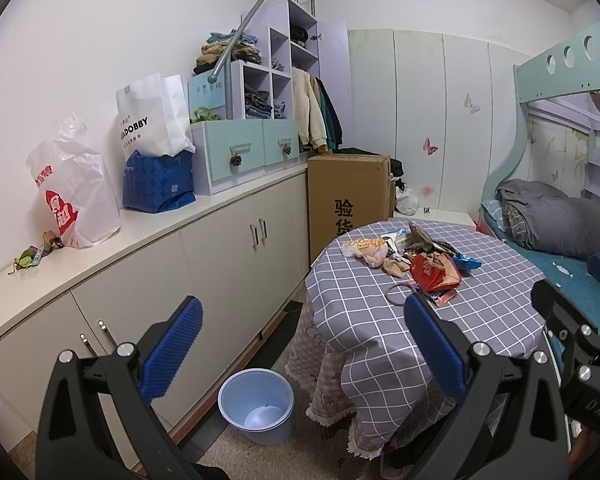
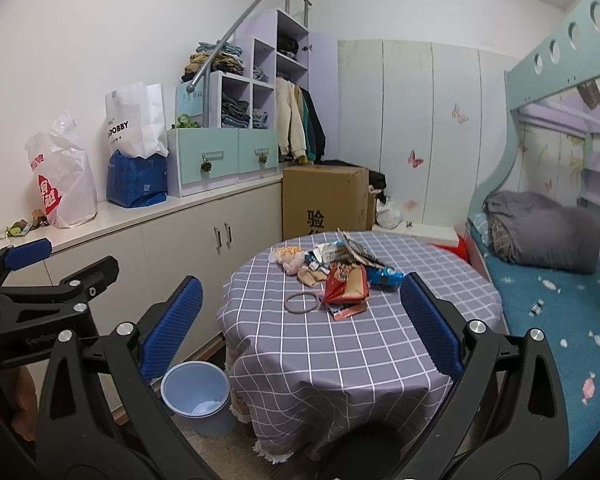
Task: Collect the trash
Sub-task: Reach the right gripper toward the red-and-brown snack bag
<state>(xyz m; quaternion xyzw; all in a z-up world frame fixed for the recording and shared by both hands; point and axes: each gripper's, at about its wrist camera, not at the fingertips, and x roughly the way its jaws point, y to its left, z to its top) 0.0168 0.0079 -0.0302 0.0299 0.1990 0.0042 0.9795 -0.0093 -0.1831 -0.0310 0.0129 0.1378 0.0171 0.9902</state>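
Trash point(image 1: 414, 262) is lying heaped on the checked table point(image 1: 480, 312) while the left gripper point(image 1: 302, 344) is hovering spread above a blue bin point(image 1: 256, 404). Right view: right gripper point(image 2: 300, 320) is gaping, facing the pile, possibly wrappers.

Bedroom furnishings, non-task items

Cardboard box point(image 2: 324, 200) stands against the cream cabinet point(image 2: 204, 236); white plastic bag point(image 1: 74, 188) and blue bag point(image 1: 158, 182) rest on top; grey duvet point(image 2: 540, 232) lies on the bunk bed point(image 2: 560, 312).
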